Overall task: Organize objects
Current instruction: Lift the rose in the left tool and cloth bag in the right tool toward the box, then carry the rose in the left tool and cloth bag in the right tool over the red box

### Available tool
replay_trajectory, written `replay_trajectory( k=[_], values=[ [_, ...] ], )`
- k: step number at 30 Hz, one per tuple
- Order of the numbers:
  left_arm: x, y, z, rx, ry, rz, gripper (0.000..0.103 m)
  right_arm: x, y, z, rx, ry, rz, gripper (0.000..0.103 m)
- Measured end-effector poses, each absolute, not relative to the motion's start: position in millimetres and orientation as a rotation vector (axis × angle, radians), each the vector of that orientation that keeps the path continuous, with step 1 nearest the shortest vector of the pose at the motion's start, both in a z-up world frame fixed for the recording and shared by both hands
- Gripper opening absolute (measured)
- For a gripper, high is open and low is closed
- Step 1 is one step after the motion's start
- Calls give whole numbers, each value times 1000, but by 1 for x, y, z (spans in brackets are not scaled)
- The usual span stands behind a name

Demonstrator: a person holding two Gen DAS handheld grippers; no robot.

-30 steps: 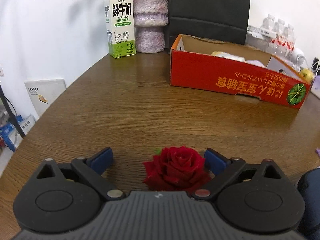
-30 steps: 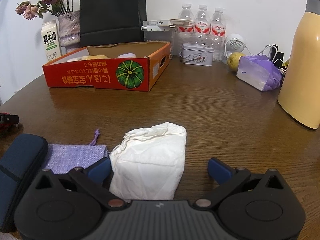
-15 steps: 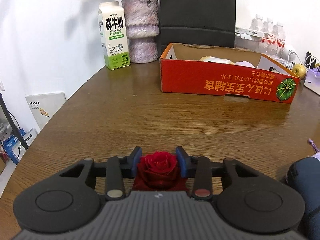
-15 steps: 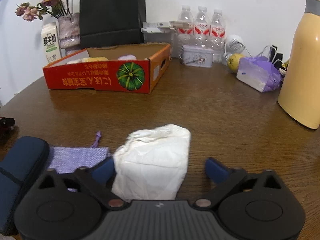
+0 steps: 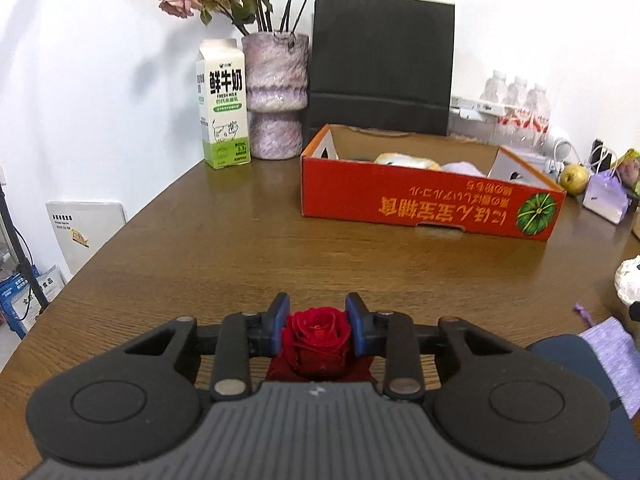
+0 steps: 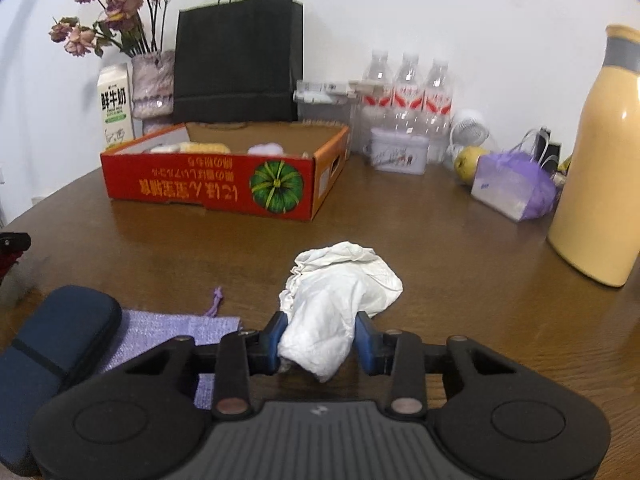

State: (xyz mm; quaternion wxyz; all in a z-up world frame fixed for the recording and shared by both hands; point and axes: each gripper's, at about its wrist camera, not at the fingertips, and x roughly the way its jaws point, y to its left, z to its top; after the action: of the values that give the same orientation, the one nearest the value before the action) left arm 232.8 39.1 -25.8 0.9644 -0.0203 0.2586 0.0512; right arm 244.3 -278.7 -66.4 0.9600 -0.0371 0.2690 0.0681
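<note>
My left gripper (image 5: 318, 326) is shut on a red rose (image 5: 317, 337) and holds it above the wooden table (image 5: 240, 248). My right gripper (image 6: 320, 338) is shut on a crumpled white cloth bag (image 6: 334, 304), lifted off the table (image 6: 460, 264). An open red cardboard box (image 5: 424, 200) with a pumpkin print stands ahead, holding a yellow and a pale purple item; it also shows in the right wrist view (image 6: 212, 184). A dark blue case (image 6: 52, 340) lies on a purple pouch (image 6: 168, 328) at the left of the right gripper.
A milk carton (image 5: 222, 104), a vase of dried flowers (image 5: 274, 96) and a black paper bag (image 5: 382, 64) stand at the back. Water bottles (image 6: 406, 92), a tin (image 6: 396, 154), a purple bag (image 6: 512, 188) and a tall yellow flask (image 6: 604, 160) stand to the right.
The left gripper closed on the rose and lifted it. The right gripper closed on the white cloth bag and raised it off the table.
</note>
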Motion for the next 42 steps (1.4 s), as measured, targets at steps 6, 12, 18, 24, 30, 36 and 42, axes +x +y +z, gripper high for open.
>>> replay_trajectory(
  k=[6,12,18,24,30,36,42],
  values=[
    [220,28,-24,-58,496,95,31,231,-274,-59,-98,452,112,34],
    [207,16,-22,-67,472,72,31,221,-267,-56,-107,396,104,34],
    [199,3,-20,-81,463,38,31,212,-255,-54,-101,368,135,34],
    [198,-10,-12,-88,451,4,31,205,-241,-47,-92,336,177,34],
    [199,-21,-2,-85,436,-25,31,204,-228,-39,-93,321,211,34],
    [204,-26,9,-84,418,-43,31,209,-215,-30,-91,314,244,34],
    [214,-28,24,-79,391,-36,31,219,-205,-20,-94,299,259,34]
  ],
)
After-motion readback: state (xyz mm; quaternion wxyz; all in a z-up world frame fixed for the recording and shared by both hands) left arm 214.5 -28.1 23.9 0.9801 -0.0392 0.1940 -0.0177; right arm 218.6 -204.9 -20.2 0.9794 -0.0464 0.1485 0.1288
